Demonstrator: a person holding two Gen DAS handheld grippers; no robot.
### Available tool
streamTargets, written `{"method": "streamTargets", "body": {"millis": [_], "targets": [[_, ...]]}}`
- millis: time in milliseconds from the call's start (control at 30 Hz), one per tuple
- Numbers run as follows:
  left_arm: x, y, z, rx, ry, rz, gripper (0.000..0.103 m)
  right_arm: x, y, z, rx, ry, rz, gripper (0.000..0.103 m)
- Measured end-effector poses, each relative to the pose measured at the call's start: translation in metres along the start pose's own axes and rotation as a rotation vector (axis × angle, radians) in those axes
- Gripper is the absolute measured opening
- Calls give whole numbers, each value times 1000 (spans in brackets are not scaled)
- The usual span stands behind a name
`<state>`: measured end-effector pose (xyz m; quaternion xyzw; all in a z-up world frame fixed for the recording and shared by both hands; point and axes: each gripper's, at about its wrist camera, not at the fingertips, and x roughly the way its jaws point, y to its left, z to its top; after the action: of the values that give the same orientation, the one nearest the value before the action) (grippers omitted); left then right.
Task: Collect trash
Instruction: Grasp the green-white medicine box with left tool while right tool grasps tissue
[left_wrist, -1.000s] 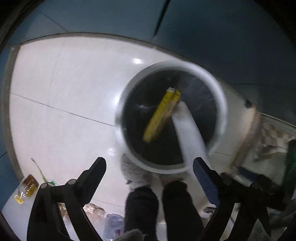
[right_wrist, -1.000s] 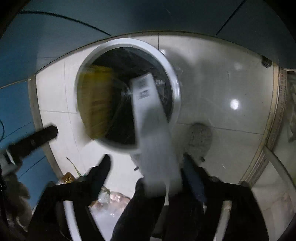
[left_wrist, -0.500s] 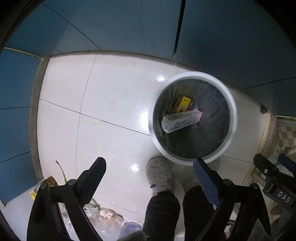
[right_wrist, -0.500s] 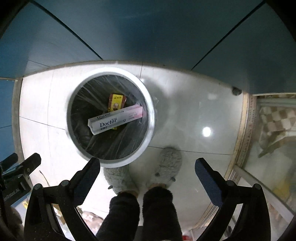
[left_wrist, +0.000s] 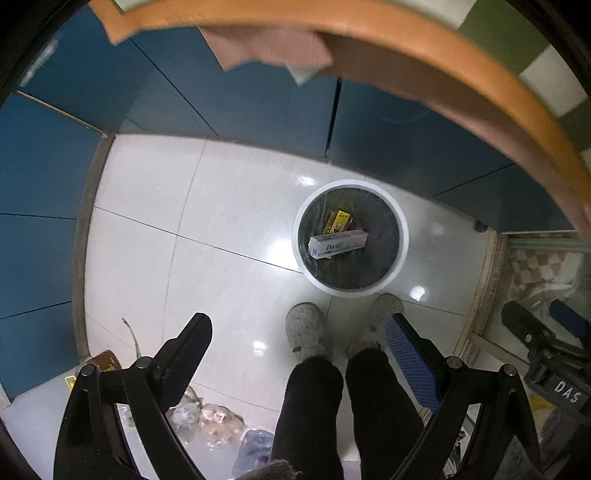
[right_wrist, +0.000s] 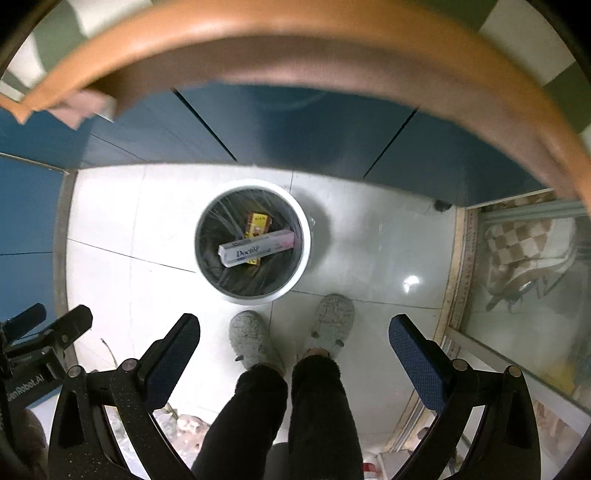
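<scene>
Trash is seen lying inside the round white bin (right_wrist: 306, 236) lined with a dark bag: a long white toothpaste carton (right_wrist: 256, 250) is laid across a small yellow box (right_wrist: 257, 224). Both the left gripper (left_wrist: 297, 349) and right gripper (right_wrist: 294, 345) are held wide apart and empty, high above the floor. A fresh pickup seems called for; crumpled wrappers (left_wrist: 216, 421) are spotted below.

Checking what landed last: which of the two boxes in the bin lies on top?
The white Doctor toothpaste box lies on top, stretched crosswise over the smaller yellow box in the white trash bin.
</scene>
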<state>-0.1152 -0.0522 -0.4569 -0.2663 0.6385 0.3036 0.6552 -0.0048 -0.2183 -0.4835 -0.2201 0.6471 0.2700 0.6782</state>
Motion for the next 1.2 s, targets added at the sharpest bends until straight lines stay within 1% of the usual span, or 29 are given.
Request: {"method": "streamTargets", "body": {"millis": [133, 267, 400, 467, 500, 533, 600, 700, 733, 767, 800, 833, 933, 967, 1033, 1067, 1167, 1200], "targets": [[-55, 7, -14, 6, -18, -17, 96, -69, 5, -14, -21, -22, 5, 103], [-101, 12, -28, 7, -36, -55, 96, -131, 11, -32, -20, -24, 34, 103], [-142, 15, -34, 13, -64, -94, 96, -186, 16, -45, -10, -52, 78, 103], [-165, 12, -32, 29, -116, -89, 96, -209, 15, -47, 6, -77, 119, 103], [-176, 9, -28, 37, -147, -80, 101, -222, 13, -44, 19, -93, 138, 103], [-189, 5, -19, 49, -183, -76, 103, -232, 11, -41, 32, -111, 154, 103], [-213, -3, 0, 56, -245, -68, 103, -255, 4, -28, 59, -160, 182, 103], [-244, -16, 37, 63, -329, -59, 103, -284, -18, 7, 104, -232, 206, 103], [-252, -24, 54, 56, -345, -54, 103, -291, -25, 17, 113, -250, 204, 103], [-258, -29, 71, 44, -345, -58, 103, -301, -36, 33, 131, -275, 197, 103], [-264, -32, 84, 31, -327, -76, 103, -307, -46, 45, 144, -291, 192, 103], [-268, -38, 106, 0, -319, -110, 103, -313, -57, 61, 156, -301, 185, 103], [-266, -54, 161, -82, -275, -181, 103, -320, -101, 122, 201, -328, 143, 103], [-263, -64, 186, -115, -253, -203, 103, -315, -114, 139, 211, -333, 128, 103], [-253, -80, 230, -184, -207, -249, 103, -308, -146, 187, 246, -335, 85, 103], [-250, -85, 247, -218, -186, -271, 103, -303, -158, 204, 258, -330, 77, 103], [-226, -102, 300, -335, -102, -347, 103, -278, -195, 268, 288, -298, 50, 103], [-214, -107, 318, -382, -70, -369, 103, -267, -203, 287, 293, -280, 42, 100]]}}
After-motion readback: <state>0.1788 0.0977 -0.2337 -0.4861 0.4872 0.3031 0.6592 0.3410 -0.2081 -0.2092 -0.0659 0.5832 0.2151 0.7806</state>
